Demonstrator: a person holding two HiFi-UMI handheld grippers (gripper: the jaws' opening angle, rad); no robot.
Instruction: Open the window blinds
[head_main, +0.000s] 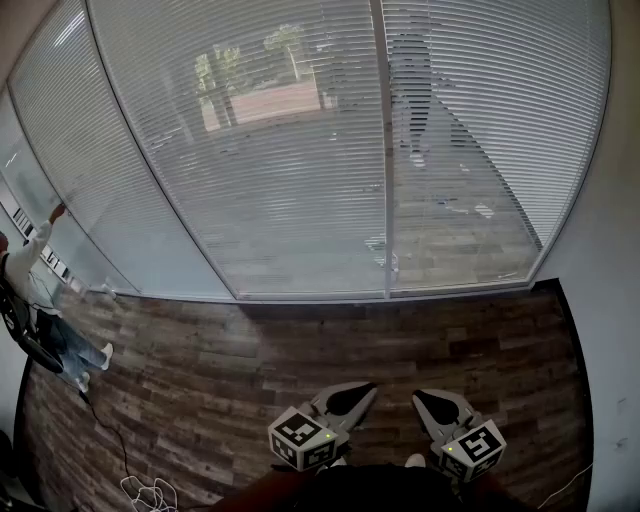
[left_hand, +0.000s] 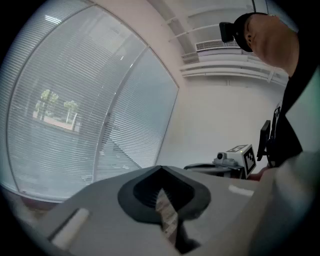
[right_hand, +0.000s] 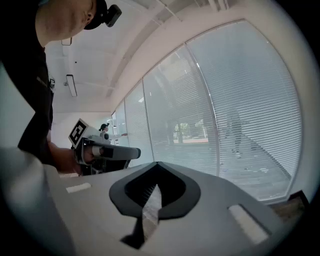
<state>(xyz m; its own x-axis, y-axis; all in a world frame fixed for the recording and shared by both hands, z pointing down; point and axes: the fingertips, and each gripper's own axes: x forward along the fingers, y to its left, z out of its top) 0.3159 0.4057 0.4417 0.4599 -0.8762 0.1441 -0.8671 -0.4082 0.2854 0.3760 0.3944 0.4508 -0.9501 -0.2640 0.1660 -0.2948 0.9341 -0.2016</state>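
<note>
Underfoot, brown wood-plank floor (head_main: 300, 360), running up to a wall of glass. Across that glass, white horizontal-slat window blinds (head_main: 250, 150), lowered right down to the floor line and split by a pale upright frame post (head_main: 385, 150); well apart from both grippers, untouched. Grey wall (head_main: 612, 300) at the right edge. At far left, a person in a white top (head_main: 35, 290) with 1 arm raised to the blinds; near that person's feet, a loose white cable (head_main: 145, 490) on the planks.

Low in the head view, grey left gripper (head_main: 362, 390) and grey right gripper (head_main: 425, 397), side by side, aimed toward the blinds. On each, 2 jaws pressed together, nothing between them.

Only in the left gripper view: white slotted ceiling air vent (left_hand: 215, 46) and a plain white side wall (left_hand: 215, 115) next to the blinds. Only in the right gripper view: a long row of blind-covered panes receding leftward, plus an oblong ceiling fixture (right_hand: 72, 85). Only in the head view: the cable.
</note>
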